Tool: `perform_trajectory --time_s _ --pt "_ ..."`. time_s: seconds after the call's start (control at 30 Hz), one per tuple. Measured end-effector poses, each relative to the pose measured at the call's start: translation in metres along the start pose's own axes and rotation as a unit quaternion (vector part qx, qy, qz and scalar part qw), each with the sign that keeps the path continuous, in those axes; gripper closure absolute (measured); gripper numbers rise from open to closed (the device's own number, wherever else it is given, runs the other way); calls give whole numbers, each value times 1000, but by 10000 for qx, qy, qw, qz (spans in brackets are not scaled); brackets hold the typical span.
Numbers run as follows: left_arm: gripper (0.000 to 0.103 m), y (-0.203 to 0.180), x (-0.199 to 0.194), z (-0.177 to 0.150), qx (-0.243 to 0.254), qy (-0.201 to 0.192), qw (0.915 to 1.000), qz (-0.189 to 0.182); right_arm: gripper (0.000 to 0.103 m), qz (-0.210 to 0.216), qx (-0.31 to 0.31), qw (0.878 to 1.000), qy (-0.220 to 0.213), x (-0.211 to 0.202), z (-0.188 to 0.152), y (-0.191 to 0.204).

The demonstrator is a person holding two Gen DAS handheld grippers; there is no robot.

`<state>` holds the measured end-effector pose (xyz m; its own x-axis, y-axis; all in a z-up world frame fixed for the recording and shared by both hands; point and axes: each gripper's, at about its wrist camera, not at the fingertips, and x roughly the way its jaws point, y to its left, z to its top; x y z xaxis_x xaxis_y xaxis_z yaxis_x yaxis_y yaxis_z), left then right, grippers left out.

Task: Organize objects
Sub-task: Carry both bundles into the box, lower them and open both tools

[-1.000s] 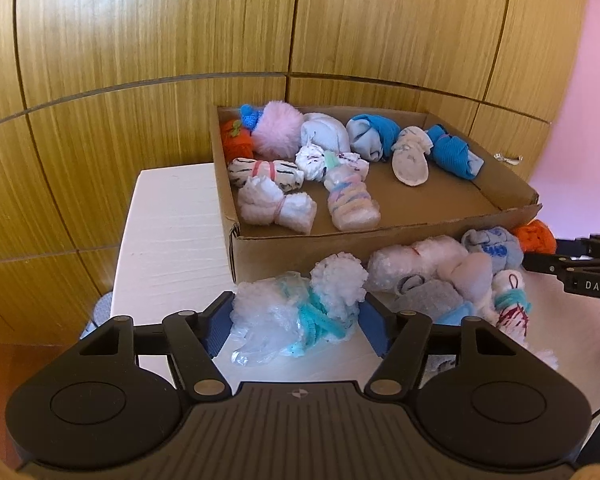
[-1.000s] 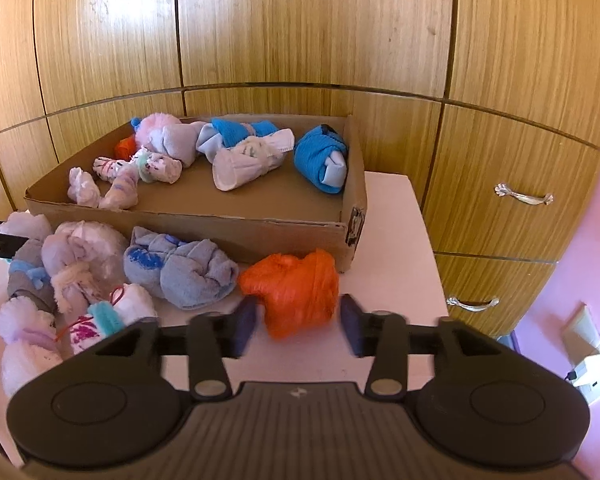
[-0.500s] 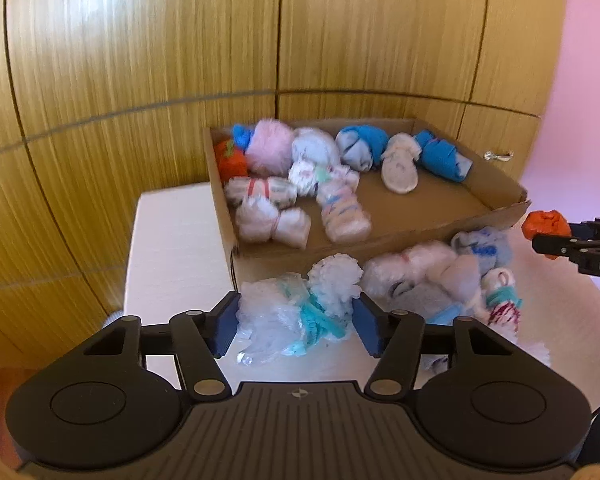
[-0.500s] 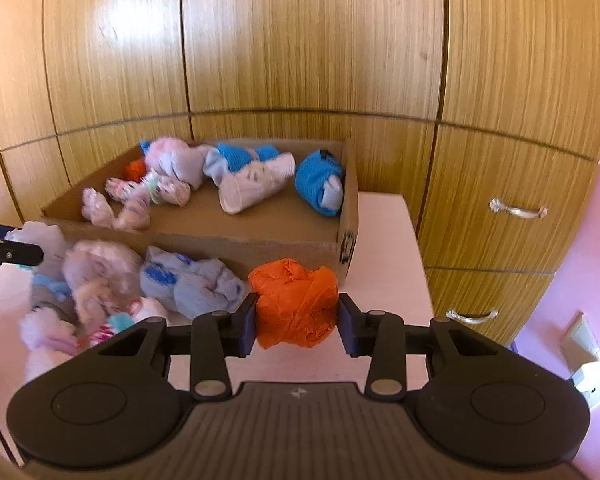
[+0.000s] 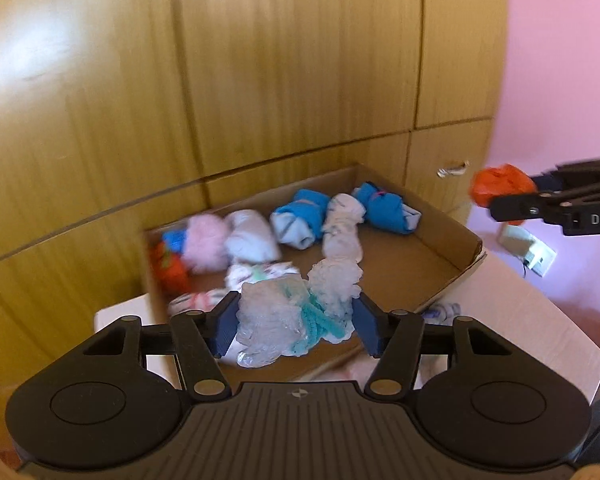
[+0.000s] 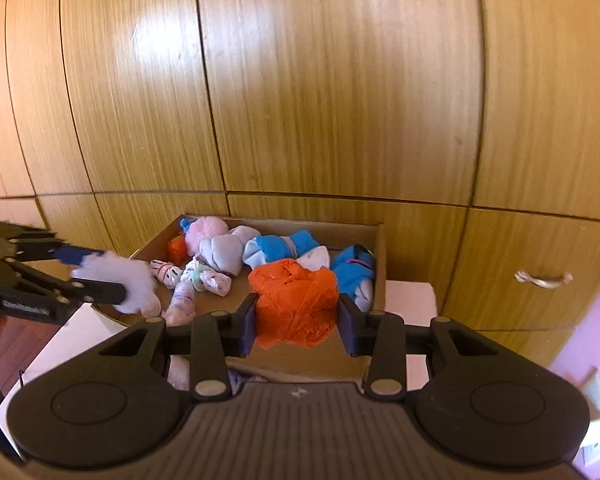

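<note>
Above the near edge of the cardboard box (image 5: 440, 256), a fluffy white bundle (image 5: 296, 312) with a knitted turquoise band is held off the counter (image 5: 540, 320) by the left gripper (image 5: 296, 322), whose blue-padded jaws are clamped on its two sides. The bundle looks soft and lumpy, part shaggy pile and part crinkled, glossy weave. To the right of the box, seen from the left wrist, a crumpled orange bundle (image 6: 294, 304) is gripped by the right gripper (image 6: 296, 322), its jaws pressed tight against both flanks; the cloth is thin and creased, folded into a rough ball. It is carried in the air over the box's front right part.

Inside the box, which is shallow, brown and open-topped with a matt, fibrous wall, rolled socks are laid along the back: two blue rolls (image 5: 384, 210), a pale grey roll (image 5: 252, 240), a fuzzy pink pompom (image 5: 204, 240) and a small red-orange roll (image 5: 168, 268) in the left back corner. Nearer the box's middle, white patterned rolls (image 6: 196, 278) are lying; their prints are blurred.

Behind the box, smooth wooden cabinet doors (image 6: 340, 100) with a fine straight grain are seen, and a metal handle (image 6: 544, 279) is fixed to a drawer at the box's right. The counter under the box is white and flat.
</note>
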<state>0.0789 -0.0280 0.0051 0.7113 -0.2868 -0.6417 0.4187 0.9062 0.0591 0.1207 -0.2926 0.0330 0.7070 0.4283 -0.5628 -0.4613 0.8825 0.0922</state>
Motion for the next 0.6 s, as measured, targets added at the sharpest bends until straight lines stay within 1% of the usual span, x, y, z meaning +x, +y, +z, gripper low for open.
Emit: perform_trajectory --time_s 0.13,0.23,0.4,0.5,0.6 --pt "38 -9 39 15 -17 375 9988 -325 66 107 -133 9992 367 30 5 -5" --pt "38 -16 65 21 21 598 9971 -465 66 160 -269 9973 662 56 6 -7" --pt "38 -21 109 24 278 968 9940 -433 66 247 -355 9927 1128 98 5 -16" --pt "37 -19 125 28 334 977 9938 -412 66 263 -400 9899 1335 118 4 -20" --pt "37 -13 132 33 218 899 9948 -437 66 276 -416 9881 1453 135 4 -21"
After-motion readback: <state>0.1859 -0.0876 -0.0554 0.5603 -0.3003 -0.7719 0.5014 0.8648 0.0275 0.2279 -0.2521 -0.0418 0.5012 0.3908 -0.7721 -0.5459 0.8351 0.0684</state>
